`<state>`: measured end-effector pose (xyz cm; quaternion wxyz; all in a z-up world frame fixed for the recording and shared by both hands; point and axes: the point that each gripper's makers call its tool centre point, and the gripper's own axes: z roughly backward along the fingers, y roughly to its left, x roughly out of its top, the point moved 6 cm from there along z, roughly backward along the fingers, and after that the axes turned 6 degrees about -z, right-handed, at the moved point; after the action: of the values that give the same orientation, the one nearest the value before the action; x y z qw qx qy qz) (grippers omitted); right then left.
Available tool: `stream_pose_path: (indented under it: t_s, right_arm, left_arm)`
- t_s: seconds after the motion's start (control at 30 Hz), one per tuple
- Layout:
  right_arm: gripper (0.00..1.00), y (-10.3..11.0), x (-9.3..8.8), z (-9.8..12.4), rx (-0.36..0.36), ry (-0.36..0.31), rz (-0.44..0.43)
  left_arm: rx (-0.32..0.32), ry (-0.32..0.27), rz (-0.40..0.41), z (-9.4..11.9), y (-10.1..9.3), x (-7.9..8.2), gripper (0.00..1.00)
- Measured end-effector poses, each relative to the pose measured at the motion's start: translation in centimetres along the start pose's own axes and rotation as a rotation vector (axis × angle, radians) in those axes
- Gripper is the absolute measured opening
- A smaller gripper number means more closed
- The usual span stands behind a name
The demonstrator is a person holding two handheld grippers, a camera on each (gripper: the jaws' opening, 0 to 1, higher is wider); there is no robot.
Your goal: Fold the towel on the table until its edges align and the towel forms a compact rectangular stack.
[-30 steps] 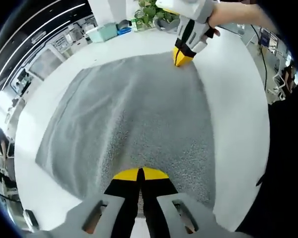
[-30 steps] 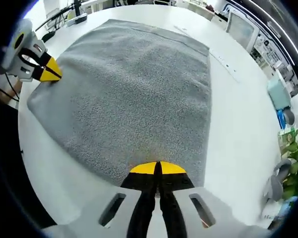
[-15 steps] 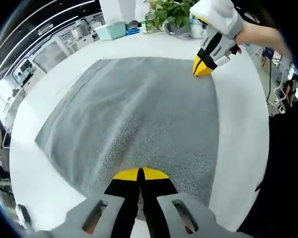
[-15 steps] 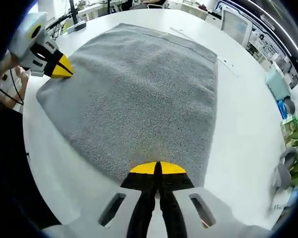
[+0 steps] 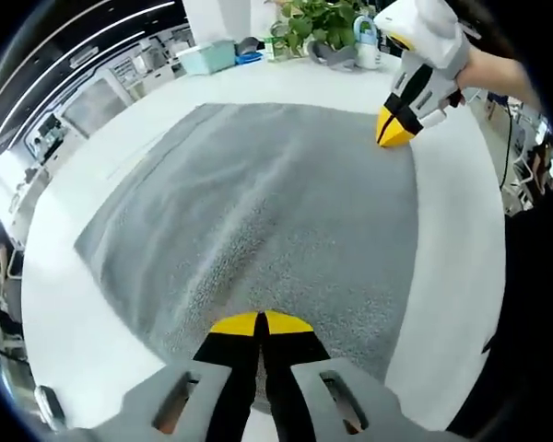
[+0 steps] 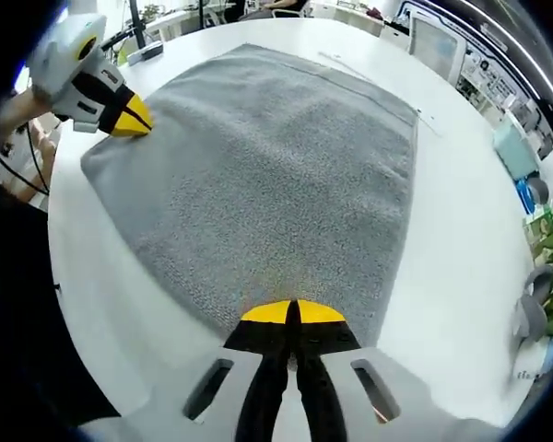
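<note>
While the grey terry-cloth towel (image 5: 258, 203) lies spread flat on the round white counter (image 5: 64, 304), the left gripper (image 5: 259, 324) has its yellow-tipped jaws pressed together over the towel's near corner, the cloth stretching away ahead of it. At the neighbouring corner along that same near edge the right gripper (image 6: 293, 315) is likewise clamped on the towel's border, jaws closed. In the left gripper view the right gripper (image 5: 394, 133) shows ahead and to the right, tip on the towel's corner, a hand (image 5: 493, 69) behind it, and beyond it a green potted plant (image 5: 323, 20) and a pale teal box (image 5: 205, 57). In the right gripper view the left gripper (image 6: 129, 120) appears ahead to the left at its corner, and a thin seam runs along the towel's far edge (image 6: 350, 69).
</note>
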<state>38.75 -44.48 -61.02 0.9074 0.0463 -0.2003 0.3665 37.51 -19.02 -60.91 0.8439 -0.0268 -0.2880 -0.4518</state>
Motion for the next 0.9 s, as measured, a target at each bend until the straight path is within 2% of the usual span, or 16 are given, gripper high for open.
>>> stream_pose_path:
  t_s: [0.6, 0.9]
  right_arm:
    - [0.0, 1.3, -0.9, 0.4, 0.022, -0.029, -0.047]
    - [0.0, 2.0, -1.4, 0.6, 0.038, -0.055, -0.07]
  left_arm:
    - [-0.002, 0.002, 0.002, -0.7, 1.6, 0.4, 0.01]
    - [-0.004, -0.008, 0.034, -0.9, 2.4, 0.4, 0.01]
